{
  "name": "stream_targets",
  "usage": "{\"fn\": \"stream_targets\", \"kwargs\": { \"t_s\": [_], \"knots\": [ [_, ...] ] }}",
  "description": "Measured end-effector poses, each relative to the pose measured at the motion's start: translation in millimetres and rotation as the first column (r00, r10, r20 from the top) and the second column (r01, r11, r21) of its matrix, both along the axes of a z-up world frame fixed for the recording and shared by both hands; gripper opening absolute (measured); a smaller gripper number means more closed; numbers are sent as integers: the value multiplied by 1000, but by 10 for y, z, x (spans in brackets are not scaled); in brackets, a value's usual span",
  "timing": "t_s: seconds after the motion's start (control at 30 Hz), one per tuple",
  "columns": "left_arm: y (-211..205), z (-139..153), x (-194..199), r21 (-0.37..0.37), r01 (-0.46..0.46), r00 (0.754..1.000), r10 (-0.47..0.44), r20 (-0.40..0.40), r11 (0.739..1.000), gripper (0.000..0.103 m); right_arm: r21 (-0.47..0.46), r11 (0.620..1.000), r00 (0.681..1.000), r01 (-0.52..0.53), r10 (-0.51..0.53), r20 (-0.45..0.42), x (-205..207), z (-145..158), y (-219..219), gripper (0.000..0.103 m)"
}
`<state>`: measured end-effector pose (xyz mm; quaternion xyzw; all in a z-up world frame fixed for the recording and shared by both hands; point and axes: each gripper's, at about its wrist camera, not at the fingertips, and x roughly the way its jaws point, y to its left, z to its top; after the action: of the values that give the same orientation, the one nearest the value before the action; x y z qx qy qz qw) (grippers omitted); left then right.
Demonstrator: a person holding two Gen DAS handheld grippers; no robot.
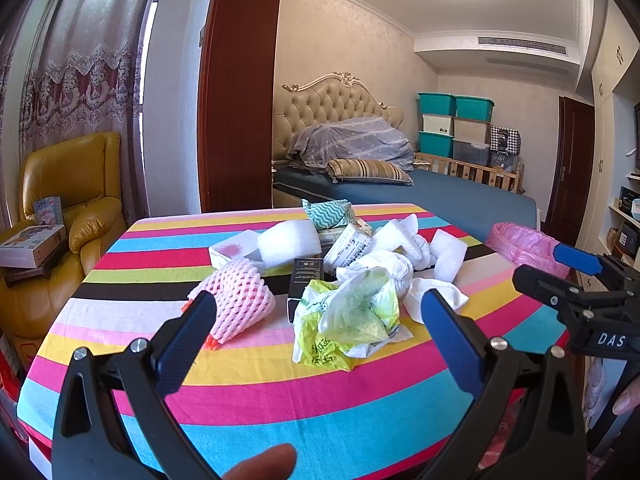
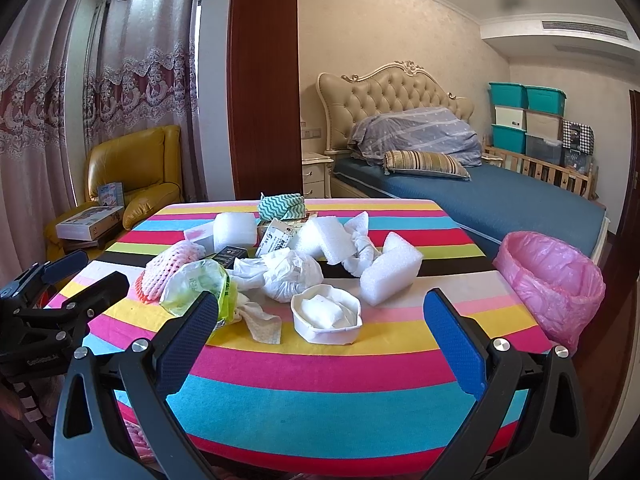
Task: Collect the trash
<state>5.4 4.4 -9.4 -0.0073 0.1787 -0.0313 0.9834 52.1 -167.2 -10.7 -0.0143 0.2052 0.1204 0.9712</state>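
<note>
A pile of trash lies on the striped table [image 1: 256, 384]: a pink foam fruit net [image 1: 236, 300], a green-and-white plastic bag [image 1: 344, 316], a black box [image 1: 306, 274], white foam pieces [image 1: 290, 244] and crumpled paper. My left gripper [image 1: 320, 312] is open and empty, hovering just before the bag. My right gripper [image 2: 320, 308] is open and empty above a white paper bowl [image 2: 326, 316]; it also shows at the right of the left wrist view [image 1: 560, 276]. A bin lined with a pink bag [image 2: 554, 276] stands at the table's right edge.
A yellow armchair [image 1: 72, 216] with boxes stands left of the table. A bed [image 2: 480, 196] with pillows lies behind, with stacked storage bins [image 2: 528, 120] in the far corner. A green patterned cloth [image 2: 280, 206] lies at the table's far side.
</note>
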Motion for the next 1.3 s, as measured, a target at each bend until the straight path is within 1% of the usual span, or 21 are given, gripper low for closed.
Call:
{"fn": "stream_targets", "kwargs": {
  "t_s": [0.43,0.87,0.97,1.1,1.3],
  "knots": [
    [7,-20,-2,-5,11,1000,-11,-15,1000,99,-2,1000,1000,1,-1,-3,4,-6,8,96],
    [23,-46,26,-11,2,1000,-3,-25,1000,99,-14,1000,1000,-10,10,-21,109,-124,20,96],
    [28,-69,54,-14,6,999,-7,-35,1000,99,-4,1000,999,-3,3,-35,171,-166,-13,96],
    [26,-121,158,-14,12,997,-13,-73,1000,99,1,1000,999,7,-7,-51,267,-227,-51,96],
    [5,-178,232,-6,8,995,-8,-98,1000,99,17,1000,997,11,-9,-81,381,-333,-94,96]
  ]
}}
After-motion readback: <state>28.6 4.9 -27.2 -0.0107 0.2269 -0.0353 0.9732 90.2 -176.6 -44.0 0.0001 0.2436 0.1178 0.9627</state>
